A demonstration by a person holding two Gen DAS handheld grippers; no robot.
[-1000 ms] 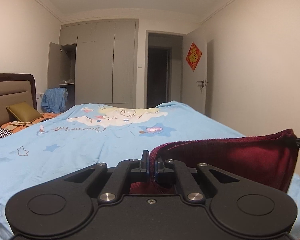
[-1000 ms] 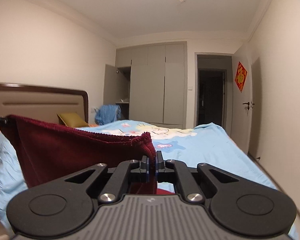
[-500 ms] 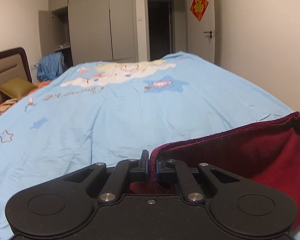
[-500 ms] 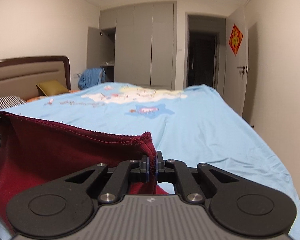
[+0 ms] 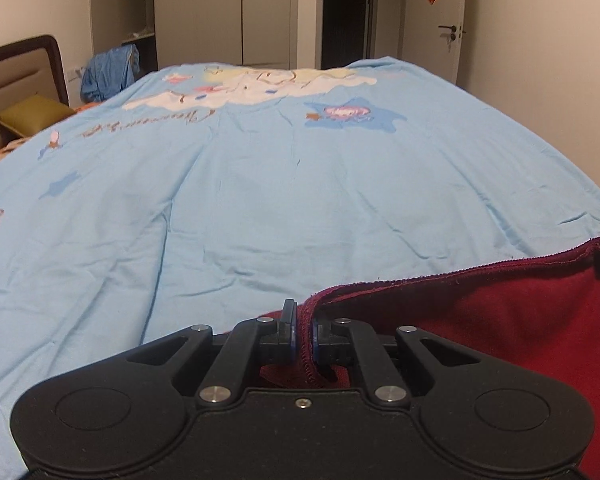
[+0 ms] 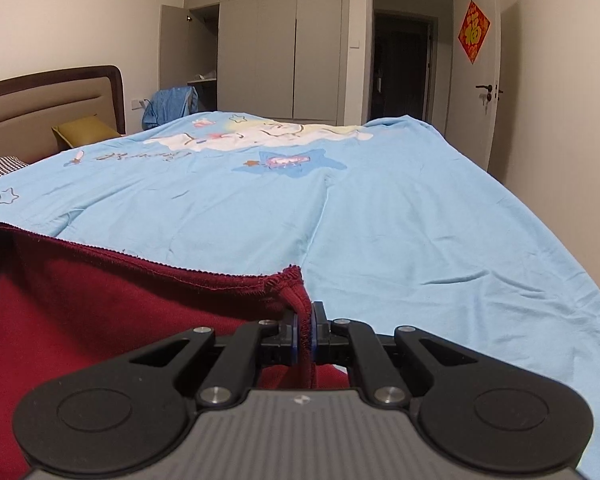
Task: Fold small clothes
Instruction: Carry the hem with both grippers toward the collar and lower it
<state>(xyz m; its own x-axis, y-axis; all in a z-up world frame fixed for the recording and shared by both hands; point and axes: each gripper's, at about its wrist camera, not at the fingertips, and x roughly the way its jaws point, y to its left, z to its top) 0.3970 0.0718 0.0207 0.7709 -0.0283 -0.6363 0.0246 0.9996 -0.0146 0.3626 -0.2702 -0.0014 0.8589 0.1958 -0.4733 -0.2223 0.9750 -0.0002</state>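
Both wrist cameras sit low at the near edge of the bed (image 5: pixel 260 200), each looking forward along its own fingers toward the far edge and the wardrobe (image 6: pixel 276 40) wall. The left view tilts down more steeply; the right sits further right. Both share the blue cover, headboard (image 6: pixel 40 108), doorway and the red cloth (image 5: pixel 480 320) close in front.

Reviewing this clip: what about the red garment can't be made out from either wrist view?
- Garment type: both views show only the stretched top hem.
- Its lower part: left wrist view, cut by the frame edge and left gripper; right wrist view, hidden behind right gripper.
- Whether it touches the bed: hidden.
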